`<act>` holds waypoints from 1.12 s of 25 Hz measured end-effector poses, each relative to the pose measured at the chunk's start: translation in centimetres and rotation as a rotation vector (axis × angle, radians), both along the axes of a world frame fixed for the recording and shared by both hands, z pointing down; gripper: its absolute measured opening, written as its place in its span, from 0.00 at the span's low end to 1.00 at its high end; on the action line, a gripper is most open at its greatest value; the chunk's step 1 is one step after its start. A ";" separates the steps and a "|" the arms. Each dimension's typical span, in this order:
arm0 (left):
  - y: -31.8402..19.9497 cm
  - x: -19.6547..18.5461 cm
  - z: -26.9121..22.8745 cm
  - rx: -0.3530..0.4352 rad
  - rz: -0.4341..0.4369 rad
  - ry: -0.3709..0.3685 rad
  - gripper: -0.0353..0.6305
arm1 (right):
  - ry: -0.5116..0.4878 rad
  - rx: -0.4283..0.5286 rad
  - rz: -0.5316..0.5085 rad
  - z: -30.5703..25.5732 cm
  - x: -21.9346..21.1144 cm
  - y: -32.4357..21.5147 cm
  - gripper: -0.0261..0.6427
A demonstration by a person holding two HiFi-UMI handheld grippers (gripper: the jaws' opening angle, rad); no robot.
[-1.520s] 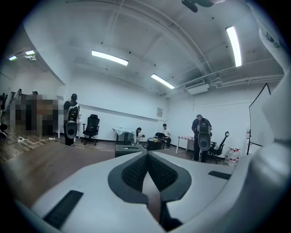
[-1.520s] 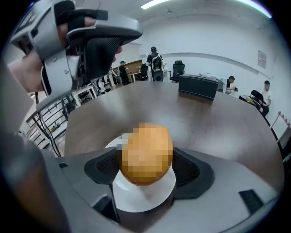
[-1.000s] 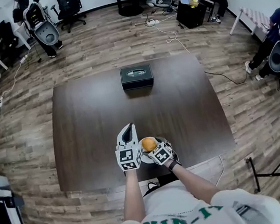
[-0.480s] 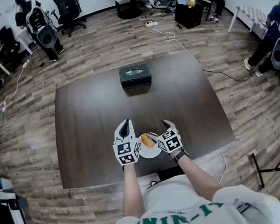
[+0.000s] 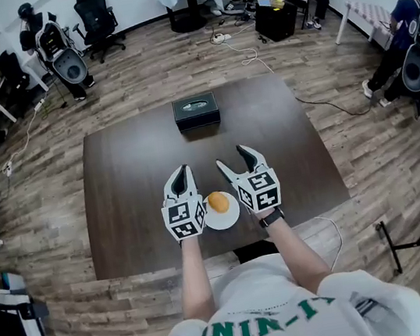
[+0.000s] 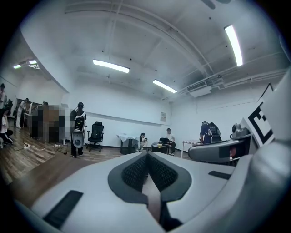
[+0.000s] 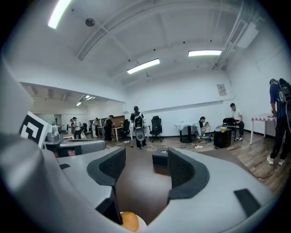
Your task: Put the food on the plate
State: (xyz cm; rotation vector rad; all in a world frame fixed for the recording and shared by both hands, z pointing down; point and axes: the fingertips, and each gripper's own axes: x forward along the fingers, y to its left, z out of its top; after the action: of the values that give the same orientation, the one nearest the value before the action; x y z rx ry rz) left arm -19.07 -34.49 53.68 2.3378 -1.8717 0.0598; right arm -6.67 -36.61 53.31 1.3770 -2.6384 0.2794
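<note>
An orange bun-like piece of food (image 5: 217, 202) lies on a small white plate (image 5: 226, 218) near the front edge of the dark table (image 5: 137, 159). My left gripper (image 5: 182, 171) hovers just left of the plate, raised and pointing away, its jaws shut with nothing between them (image 6: 146, 169). My right gripper (image 5: 235, 161) is just right of the plate, lifted off the food; its jaws are apart and closing, with nothing between them. In the right gripper view the food (image 7: 129, 221) and plate rim (image 7: 141, 223) show low between the jaws.
A black box (image 5: 196, 112) stands at the table's far side, also in the right gripper view as the box (image 7: 160, 159). Office chairs, desks, cables and several seated or standing people ring the room beyond the table.
The right gripper has let go of the food, lifted and swung to the right of the plate. Both grippers have risen and now point away over the table.
</note>
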 end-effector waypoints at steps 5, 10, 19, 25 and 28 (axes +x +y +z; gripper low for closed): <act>1.4 0.5 -3.8 0.056 -0.003 0.000 0.07 | -0.051 0.077 -0.002 -3.6 0.4 1.2 0.36; 2.4 0.5 -6.9 0.126 -0.002 -0.012 0.07 | -0.088 0.151 0.001 -6.8 0.3 2.3 0.24; 3.3 0.2 -8.4 0.169 -0.008 -0.025 0.07 | -0.081 0.215 0.030 -8.9 0.1 3.3 0.06; 4.2 -0.2 -8.7 0.165 -0.008 -0.045 0.07 | -0.064 0.201 0.032 -8.1 -0.6 3.8 0.06; 4.1 -0.4 -8.7 0.162 -0.003 -0.044 0.07 | -0.067 0.195 0.027 -8.1 -1.4 3.9 0.06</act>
State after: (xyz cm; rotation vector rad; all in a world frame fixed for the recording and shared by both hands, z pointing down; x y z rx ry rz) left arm -19.48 -30.37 44.96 2.4567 -1.9700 -0.0438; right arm -8.04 -32.68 45.24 1.4856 -2.7667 0.0735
